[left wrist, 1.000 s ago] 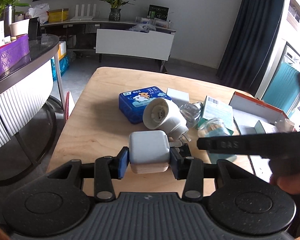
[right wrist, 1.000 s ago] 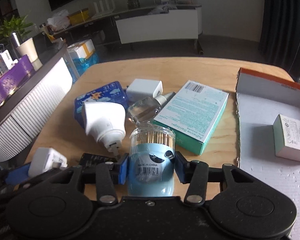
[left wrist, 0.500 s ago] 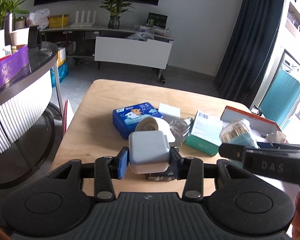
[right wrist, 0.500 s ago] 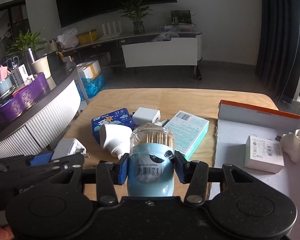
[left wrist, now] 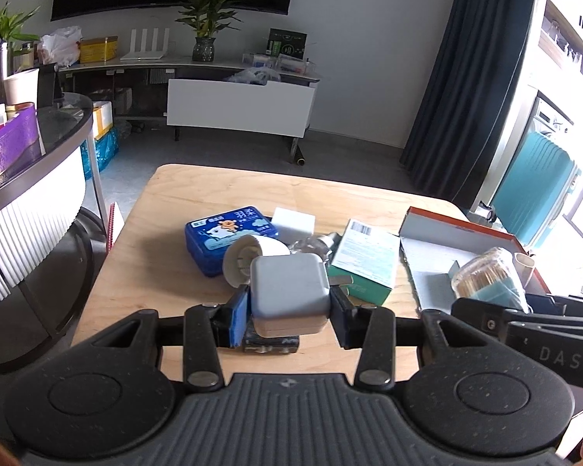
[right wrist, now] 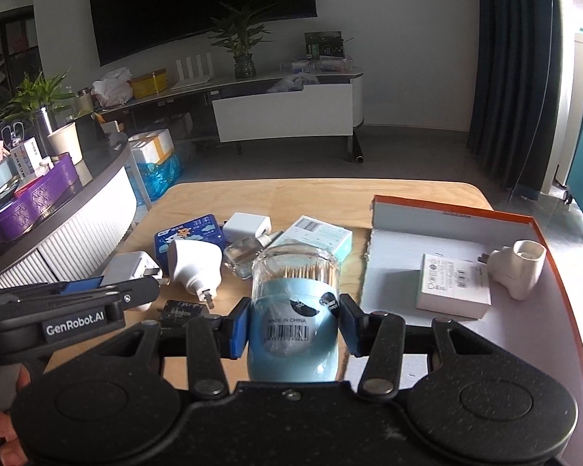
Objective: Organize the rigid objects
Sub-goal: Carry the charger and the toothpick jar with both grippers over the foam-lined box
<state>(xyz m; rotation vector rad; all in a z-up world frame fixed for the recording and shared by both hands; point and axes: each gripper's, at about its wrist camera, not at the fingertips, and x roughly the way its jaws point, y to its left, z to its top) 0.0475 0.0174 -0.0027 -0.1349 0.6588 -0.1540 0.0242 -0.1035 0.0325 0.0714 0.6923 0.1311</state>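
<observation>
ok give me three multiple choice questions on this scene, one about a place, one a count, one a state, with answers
1. Where does the teal and white carton lie?
A. on the wooden table, left of the orange-edged box
B. inside the orange-edged box
C. on the floor

2. How many things lie inside the orange-edged box?
A. none
B. two
C. five

3. What is the state of the right gripper?
A. open and empty
B. shut on the toothpick jar
C. shut on the blue tin

Answers:
1. A: the carton rests on the wooden table, beside the box's left wall.
2. B: only the white labelled box and the white plug-in device are in it.
3. B: its blue pads press both sides of the toothpick jar.
</observation>
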